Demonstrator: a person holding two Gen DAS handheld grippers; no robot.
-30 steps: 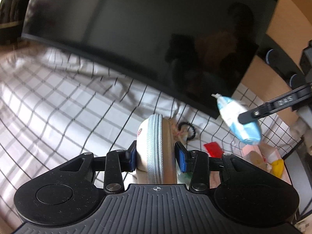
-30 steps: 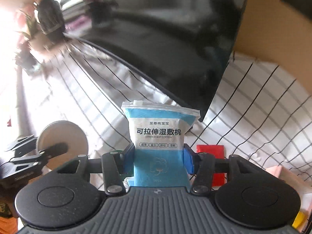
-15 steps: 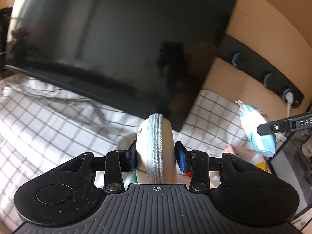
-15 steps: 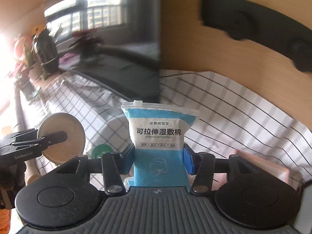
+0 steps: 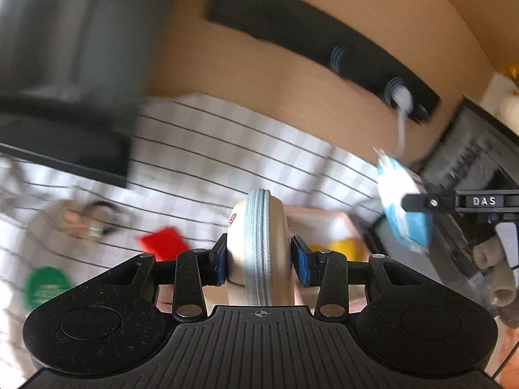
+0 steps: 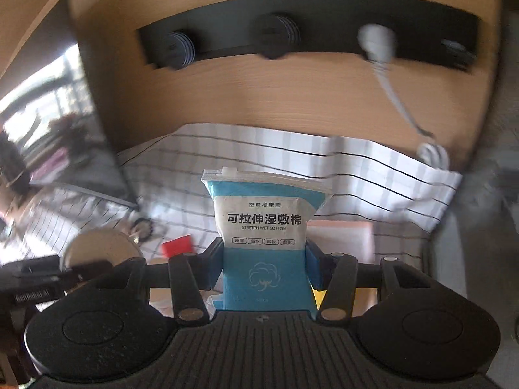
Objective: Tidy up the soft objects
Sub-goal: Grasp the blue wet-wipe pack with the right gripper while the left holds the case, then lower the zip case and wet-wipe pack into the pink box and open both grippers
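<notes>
Left wrist view
Left gripper [image 5: 258, 259]: jaws clamped on a round beige zip case [image 5: 258, 246], held on edge, zipper facing the camera.
Beyond the jaws: checked cloth [image 5: 227, 149]; a red item [image 5: 163, 243] lay left of the jaws, a green disc [image 5: 47, 287] farther left, a pink pack [image 5: 319, 223] and a yellow item [image 5: 345, 246] just right.
Far right: right gripper [image 5: 418, 201] gripped a blue-and-white cotton pouch [image 5: 402, 207], well apart from the case.

Right wrist view
Right gripper [image 6: 264, 267]: jaws squeezed on the pouch [image 6: 264, 227], upright, printed "STRETCH WET COTTON".
Left of the jaws: the zip case [image 6: 100, 248] in the left gripper [image 6: 94, 264]; the red item [image 6: 176, 244] between them on the cloth [image 6: 373, 175].
Behind the pouch: pink pack [image 6: 343, 240]; a black wall strip [image 6: 324, 29] above.
</notes>
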